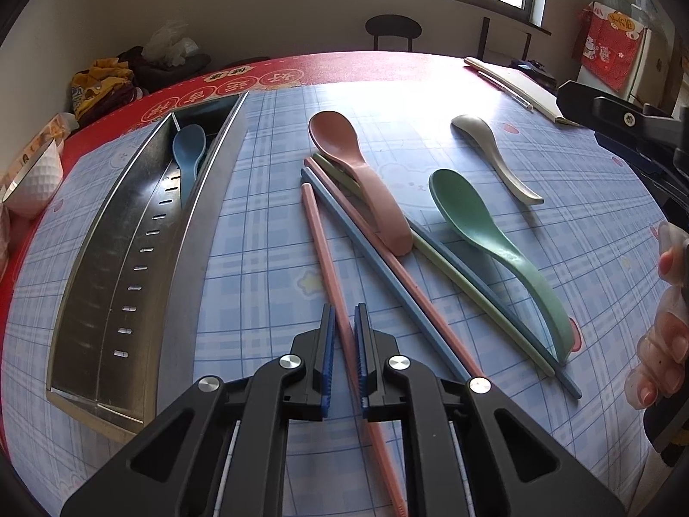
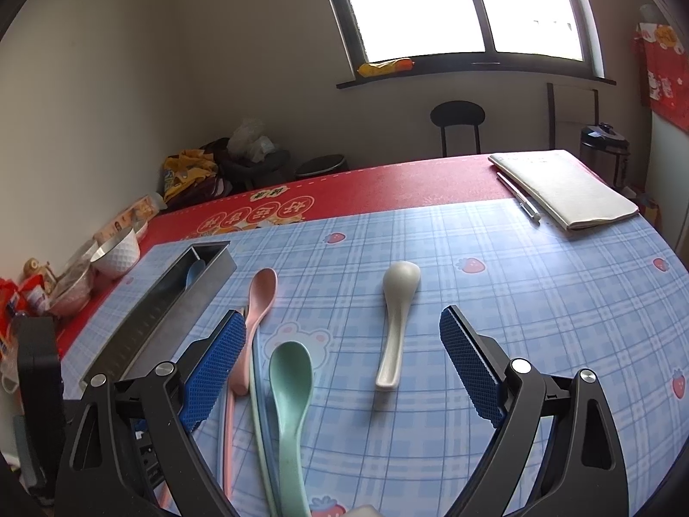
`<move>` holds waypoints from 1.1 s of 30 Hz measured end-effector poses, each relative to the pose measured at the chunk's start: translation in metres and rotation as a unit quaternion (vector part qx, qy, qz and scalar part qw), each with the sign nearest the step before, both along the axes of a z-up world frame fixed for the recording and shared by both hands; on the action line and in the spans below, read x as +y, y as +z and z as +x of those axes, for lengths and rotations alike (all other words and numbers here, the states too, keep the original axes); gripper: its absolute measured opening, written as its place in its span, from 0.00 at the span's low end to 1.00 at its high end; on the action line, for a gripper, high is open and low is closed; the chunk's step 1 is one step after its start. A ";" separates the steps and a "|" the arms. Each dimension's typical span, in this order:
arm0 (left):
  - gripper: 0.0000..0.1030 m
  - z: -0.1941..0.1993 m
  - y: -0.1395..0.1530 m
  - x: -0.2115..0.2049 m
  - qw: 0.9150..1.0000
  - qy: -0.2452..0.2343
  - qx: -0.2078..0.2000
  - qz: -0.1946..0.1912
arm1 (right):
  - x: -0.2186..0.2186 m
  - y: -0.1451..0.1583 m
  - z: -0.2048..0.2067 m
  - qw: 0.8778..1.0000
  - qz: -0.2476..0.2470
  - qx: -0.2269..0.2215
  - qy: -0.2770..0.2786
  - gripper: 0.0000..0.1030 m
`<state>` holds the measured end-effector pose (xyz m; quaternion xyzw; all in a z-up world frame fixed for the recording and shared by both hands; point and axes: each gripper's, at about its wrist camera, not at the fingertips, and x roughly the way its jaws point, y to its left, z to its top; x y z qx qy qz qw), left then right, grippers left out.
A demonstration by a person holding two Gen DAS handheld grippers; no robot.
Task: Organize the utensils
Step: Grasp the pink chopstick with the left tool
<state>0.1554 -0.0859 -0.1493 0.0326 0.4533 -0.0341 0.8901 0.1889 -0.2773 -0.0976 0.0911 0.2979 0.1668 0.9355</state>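
Note:
My left gripper (image 1: pixel 345 314) is shut on a pink chopstick (image 1: pixel 321 250) that lies on the blue checked cloth. Beside it lie a blue chopstick (image 1: pixel 368 254), another pink one and a green chopstick (image 1: pixel 473 297). A pink spoon (image 1: pixel 357 172) rests across them. To their right are a green spoon (image 1: pixel 486 232) and a white spoon (image 1: pixel 495 155). The long metal tray (image 1: pixel 206 198) on the left holds a blue spoon (image 1: pixel 189 151). My right gripper (image 2: pixel 342 319) stands open above the green spoon (image 2: pixel 290 387), with the white spoon (image 2: pixel 396 323) ahead between its fingers and nothing gripped.
A notebook (image 2: pixel 564 189) and a pen (image 2: pixel 519 200) lie at the far right of the table. White bowls (image 2: pixel 116 252) and packets crowd the left edge. A person's hand (image 1: pixel 663 344) shows at the right. A black chair (image 2: pixel 458 125) stands behind the table.

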 end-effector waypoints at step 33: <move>0.06 -0.013 0.006 0.014 0.997 0.014 -0.062 -0.043 | 0.010 -0.014 0.007 0.999 -0.005 0.037 0.029 0.86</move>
